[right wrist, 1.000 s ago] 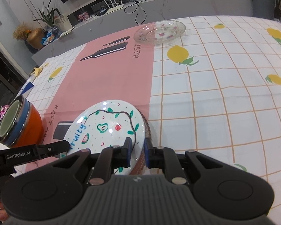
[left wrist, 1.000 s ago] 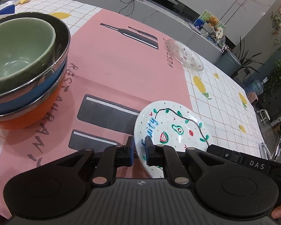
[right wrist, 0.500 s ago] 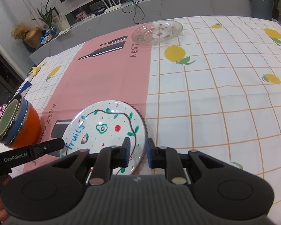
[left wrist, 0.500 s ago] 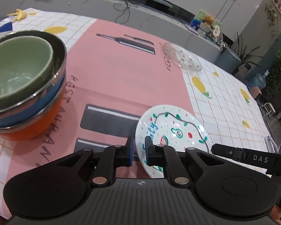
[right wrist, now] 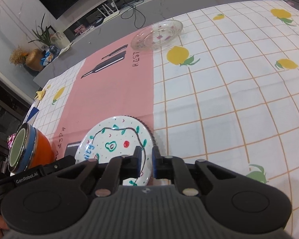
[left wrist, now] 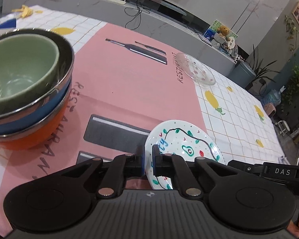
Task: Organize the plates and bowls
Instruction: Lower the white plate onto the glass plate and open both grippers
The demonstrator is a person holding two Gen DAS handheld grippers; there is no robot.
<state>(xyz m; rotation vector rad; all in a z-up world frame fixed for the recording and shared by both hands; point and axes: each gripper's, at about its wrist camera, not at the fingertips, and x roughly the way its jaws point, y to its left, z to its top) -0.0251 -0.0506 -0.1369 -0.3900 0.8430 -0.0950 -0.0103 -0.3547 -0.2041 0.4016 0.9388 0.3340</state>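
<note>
The white fruit-patterned plate (right wrist: 117,145) is gripped at its near rim from both sides: the left gripper (left wrist: 148,162) is clamped on its left edge and the right gripper (right wrist: 146,162) on its right edge (a darker plate's scalloped rim shows beneath it). It is held near the table's (right wrist: 239,99) front edge. The stacked bowls (left wrist: 26,91) stand toward the left edge, and a clear glass plate (right wrist: 157,34) lies near the far edge.

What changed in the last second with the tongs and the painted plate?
Both tongs pinched shut on the rim of the painted plate: left tongs on its left edge, right tongs on its right edge. The bowl stack and glass plate stayed put.
</note>
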